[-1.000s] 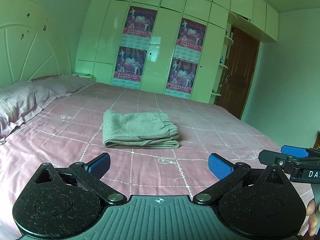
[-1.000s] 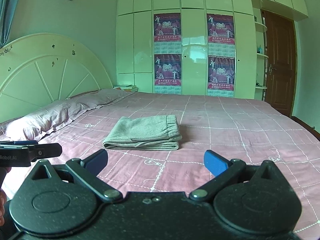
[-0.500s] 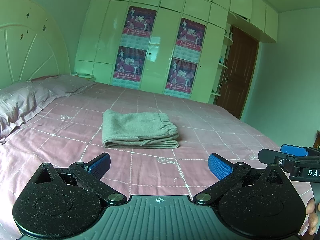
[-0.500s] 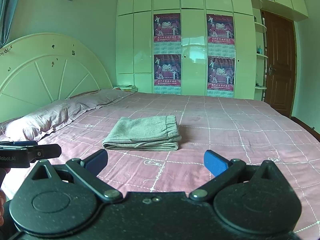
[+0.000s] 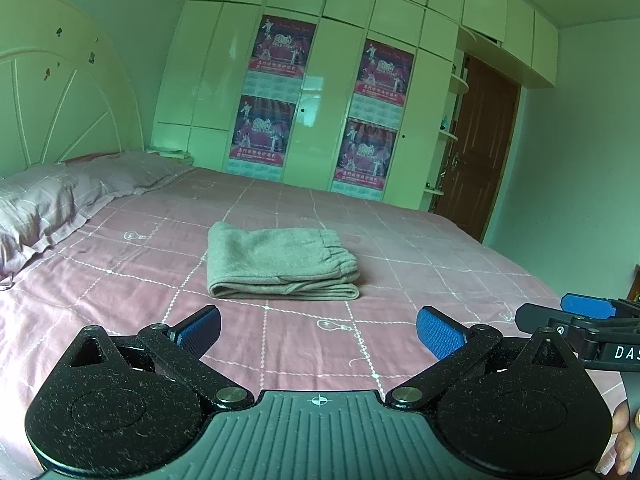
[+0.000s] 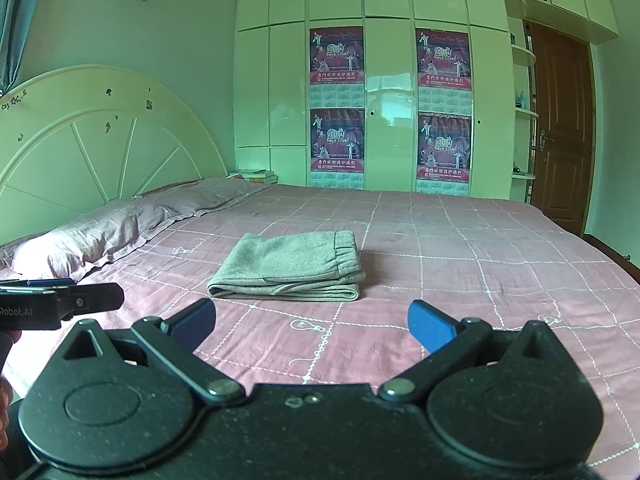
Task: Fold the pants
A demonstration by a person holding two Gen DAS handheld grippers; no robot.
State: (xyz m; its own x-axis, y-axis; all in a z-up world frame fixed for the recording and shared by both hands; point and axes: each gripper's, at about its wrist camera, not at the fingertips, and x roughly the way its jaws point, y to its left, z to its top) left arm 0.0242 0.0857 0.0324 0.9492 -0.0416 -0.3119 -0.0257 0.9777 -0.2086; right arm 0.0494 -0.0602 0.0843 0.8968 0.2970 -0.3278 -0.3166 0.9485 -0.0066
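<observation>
Grey pants (image 5: 276, 262) lie folded into a compact rectangle in the middle of the pink checked bed (image 5: 420, 264), waistband to the right. In the right wrist view the same grey pants (image 6: 292, 270) show the stacked folded edges facing me. My left gripper (image 5: 318, 330) hovers open over the bed's near part, well short of the pants, nothing between its blue pads (image 5: 438, 332). My right gripper (image 6: 312, 324) is also open and empty, held back from the pants. Each gripper appears at the edge of the other's view.
Pillows (image 6: 100, 236) lie at the left by a cream headboard (image 6: 92, 140). White wardrobes with posters (image 6: 336, 108) stand behind the bed, a brown door (image 6: 560, 132) at the right. Books (image 6: 256, 176) sit near the headboard's far end. A hand (image 5: 626, 436) holds the right gripper.
Both grippers have stayed open and almost still; the views shift only slightly. The pants have not moved.
</observation>
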